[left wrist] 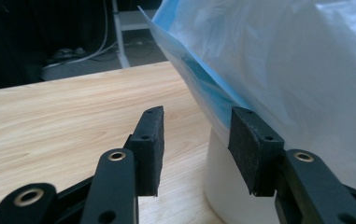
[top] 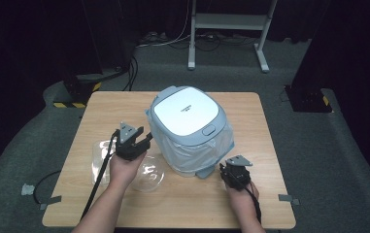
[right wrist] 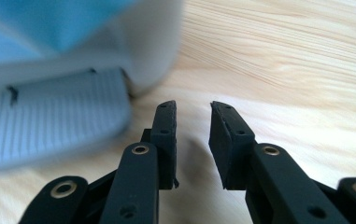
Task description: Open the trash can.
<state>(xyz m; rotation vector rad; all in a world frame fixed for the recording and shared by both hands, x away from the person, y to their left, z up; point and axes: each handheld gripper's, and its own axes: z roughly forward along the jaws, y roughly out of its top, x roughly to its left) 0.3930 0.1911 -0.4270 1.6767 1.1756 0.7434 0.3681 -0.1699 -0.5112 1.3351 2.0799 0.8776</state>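
Appliance (top: pixel 188 127), white with a grey-blue lid, sits mid-table (top: pixel 100 109), its lower body wrapped in a bluish plastic bag (top: pixel 192 155). Left tool (top: pixel 135 141) is parted wide at the bag's left flank, one pad touching or just beside the film (left wrist: pixel 278 70), gripping nothing; likely placed to catch the bag's edge. Right tool (top: pixel 234 174) hovers near the front right corner, narrowly parted, empty. Clear lid (top: pixel 148 175) lies just beside the left hand.

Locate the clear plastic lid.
High view: the clear plastic lid lies on the table, near-left of the rice cooker, under the left gripper.
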